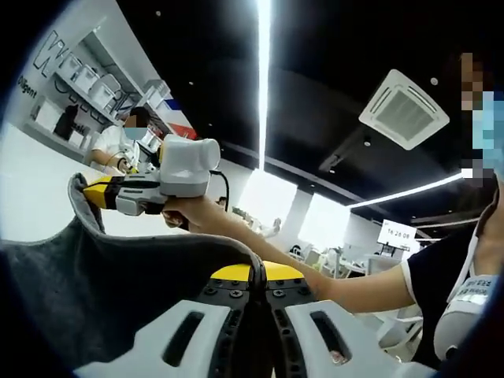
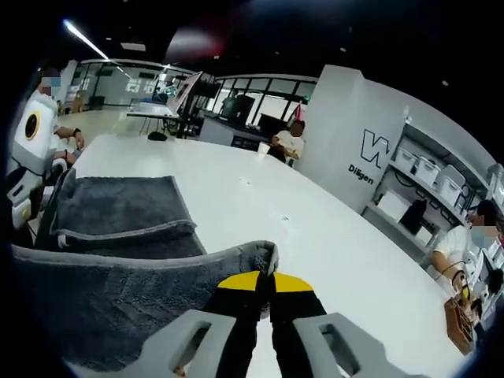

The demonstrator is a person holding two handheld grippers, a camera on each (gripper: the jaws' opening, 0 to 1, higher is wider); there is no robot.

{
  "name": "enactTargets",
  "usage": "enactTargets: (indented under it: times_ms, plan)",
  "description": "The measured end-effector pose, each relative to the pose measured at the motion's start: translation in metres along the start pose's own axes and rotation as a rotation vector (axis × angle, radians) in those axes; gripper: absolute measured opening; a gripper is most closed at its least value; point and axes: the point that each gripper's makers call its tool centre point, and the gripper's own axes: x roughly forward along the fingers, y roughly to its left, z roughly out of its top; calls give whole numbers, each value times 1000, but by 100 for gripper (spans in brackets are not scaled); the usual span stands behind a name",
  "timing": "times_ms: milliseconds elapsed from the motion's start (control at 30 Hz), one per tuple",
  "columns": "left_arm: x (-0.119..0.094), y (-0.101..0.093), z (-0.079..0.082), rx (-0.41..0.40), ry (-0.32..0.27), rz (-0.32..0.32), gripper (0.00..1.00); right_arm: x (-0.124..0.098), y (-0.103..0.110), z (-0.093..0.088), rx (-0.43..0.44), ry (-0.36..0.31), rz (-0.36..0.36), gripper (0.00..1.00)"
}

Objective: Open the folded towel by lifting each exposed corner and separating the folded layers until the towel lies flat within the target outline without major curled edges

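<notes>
Wall lettering (image 2: pixel 362 168): "Diligen", partly legible | towel (image 2: pixel 126 216): grey, lifted over white table (image 2: pixel 260 213), long axis running gripper to gripper | left gripper (image 1: pixel 258 287): pinching towel edge | right gripper (image 2: pixel 272 287): pinching towel corner.

Left gripper view tilts upward toward the ceiling; right gripper view faces level across the worktop (image 2: pixel 260 213) — both sit close against the shared towel (image 1: pixel 94 291).

Both tongs are raised. The left tongs (image 1: pixel 260 287) and the right tongs (image 2: pixel 266 295) seem closed on cloth; the person's bare forearm (image 1: pixel 315 279) is extended.
</notes>
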Motion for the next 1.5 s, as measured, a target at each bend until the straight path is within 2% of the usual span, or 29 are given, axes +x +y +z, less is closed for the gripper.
enactTargets:
  times_ms: [100, 300, 400, 600, 667, 967, 1500]
  plan:
    - [1, 2, -3, -5, 8, 3, 1, 1, -1, -3, 7, 0, 0, 0]
    - [2, 9, -14, -37, 27, 15, 1, 6, 1, -23, 30, 18, 7, 0]
    - [2, 11, -18, -25, 40, 13, 1, 8, 3, -31, 40, 27, 10, 0]
    - [6, 20, -28, -23, 61, 33, 1, 13, 2, -71, 110, 64, 17, 0]
    - [7, 23, -30, -25, 64, 38, 1, 13, 2, -77, 127, 67, 16, 0]
    - [7, 27, -36, -30, 80, 49, 1, 13, 5, -89, 143, 75, 21, 0]
    - [11, 31, -47, -54, 99, 57, 1, 7, -2, -112, 216, 80, -3, 0]
